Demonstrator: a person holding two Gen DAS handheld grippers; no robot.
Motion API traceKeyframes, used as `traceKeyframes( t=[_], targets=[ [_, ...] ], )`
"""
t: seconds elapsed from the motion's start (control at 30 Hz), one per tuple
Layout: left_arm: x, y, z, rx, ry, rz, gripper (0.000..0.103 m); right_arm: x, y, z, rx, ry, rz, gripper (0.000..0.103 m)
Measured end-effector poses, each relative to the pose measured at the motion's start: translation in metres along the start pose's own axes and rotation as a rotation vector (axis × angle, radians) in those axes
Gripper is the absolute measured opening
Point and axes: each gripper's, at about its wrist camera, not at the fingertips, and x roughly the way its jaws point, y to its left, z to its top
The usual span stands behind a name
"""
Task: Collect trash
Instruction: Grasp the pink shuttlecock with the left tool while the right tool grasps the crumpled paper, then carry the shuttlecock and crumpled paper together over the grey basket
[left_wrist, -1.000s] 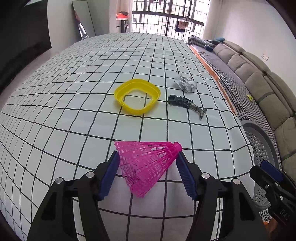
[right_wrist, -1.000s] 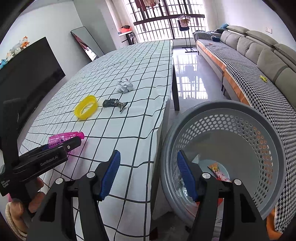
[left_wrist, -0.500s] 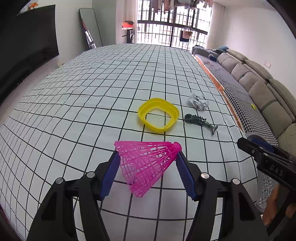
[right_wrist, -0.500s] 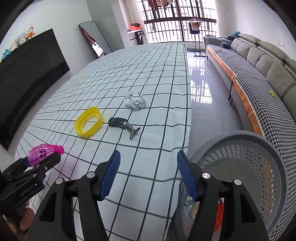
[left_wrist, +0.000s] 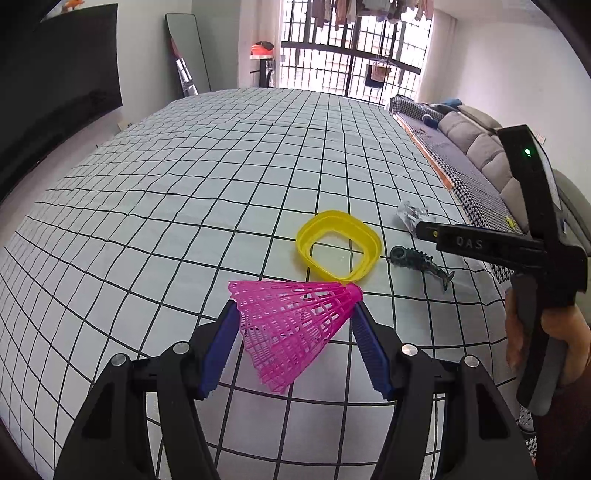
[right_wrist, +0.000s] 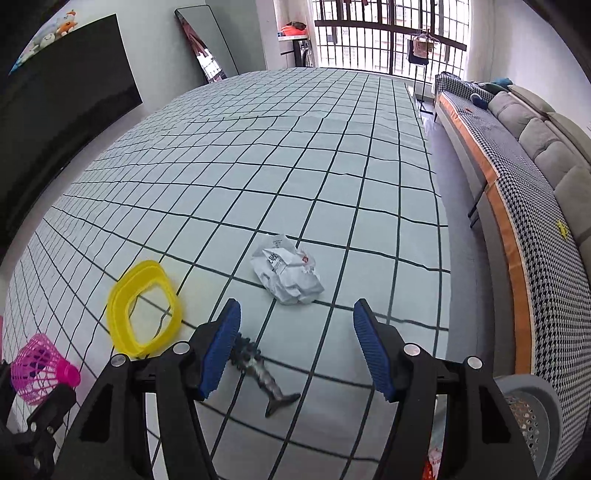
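left gripper (left_wrist: 293, 317) pitched down, clamps shuttlecock (left_wrist: 295, 325) | right gripper (right_wrist: 295, 343) apparently empty

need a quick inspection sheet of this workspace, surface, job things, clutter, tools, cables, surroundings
surface: long table under a pale cloth with a black grid, some creases.
job's things: crumpled paper lying loose on the cloth; grey perforated basket on the floor past the table's right edge.
clutter: yellow ring, dark fish-shaped toy, both lying flat and apart from each other.
tools: left tool closed on a pink shuttlecock, lifted off the cloth; right tool open, nothing between its pads, above the cloth on the near side of the paper.
cables: nothing seen.
surroundings: sofa on the right, dark screen on the left, mirror leaning on the wall, barred window at the far end.
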Motion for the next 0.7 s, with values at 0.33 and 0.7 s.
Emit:
traceKeyframes(
  t=[0.33, 0.7],
  targets=[
    [0.007, 0.001, -0.002, -0.002, 0.014, -0.007, 0.061, 0.028, 0.013, 0.020, -0.068, 0.044, -0.026, 0.044],
    [-0.001, -0.003, -0.003, 0.011, -0.003, 0.004, 0.061, -0.011, 0.019, 0.011, -0.079, -0.030, -0.021, 0.033]
  ],
)
